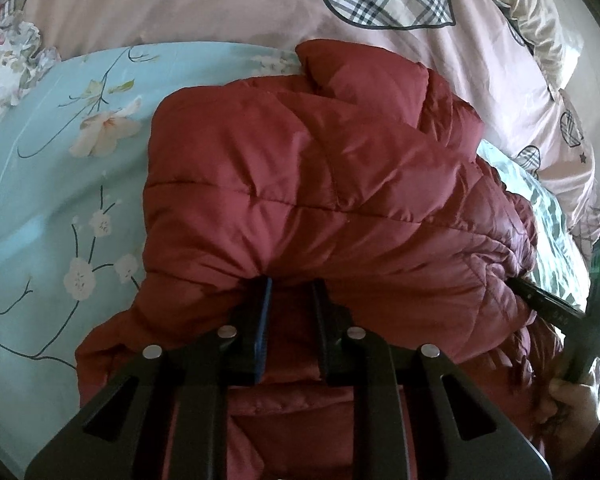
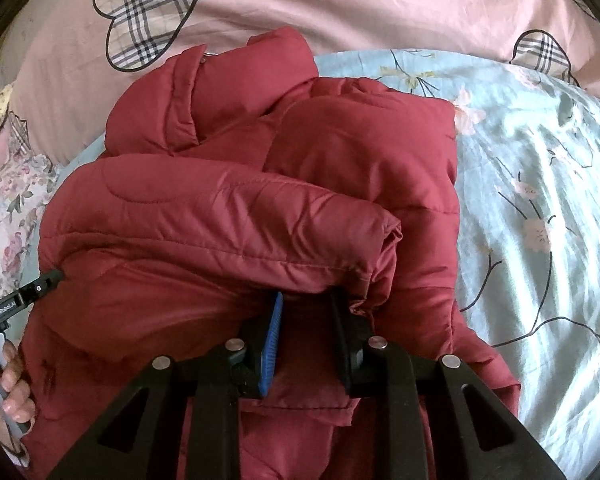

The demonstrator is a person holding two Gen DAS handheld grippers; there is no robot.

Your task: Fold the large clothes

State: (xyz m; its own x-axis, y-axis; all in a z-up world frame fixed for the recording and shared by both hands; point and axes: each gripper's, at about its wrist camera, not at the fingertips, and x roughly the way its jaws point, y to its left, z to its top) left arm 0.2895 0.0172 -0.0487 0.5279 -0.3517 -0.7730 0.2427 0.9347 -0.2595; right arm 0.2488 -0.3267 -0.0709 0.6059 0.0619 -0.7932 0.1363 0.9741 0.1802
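A dark red quilted puffer jacket (image 1: 320, 184) lies partly folded on the bed; it also shows in the right wrist view (image 2: 228, 224), collar at the far end. My left gripper (image 1: 292, 284) has its fingertips buried under a raised fold of the jacket, jaws slightly apart with fabric between them. My right gripper (image 2: 306, 296) likewise holds a folded-over layer at the jacket's near edge, its tips hidden by fabric. Each gripper appears at the edge of the other's view: the right gripper (image 1: 540, 300), the left gripper (image 2: 40, 284).
The jacket rests on a light blue floral sheet (image 1: 60, 184) (image 2: 540, 200). A pink duvet with plaid hearts (image 1: 220, 0) (image 2: 340, 0) is bunched along the far side. A floral pillow (image 2: 12, 200) lies to the left.
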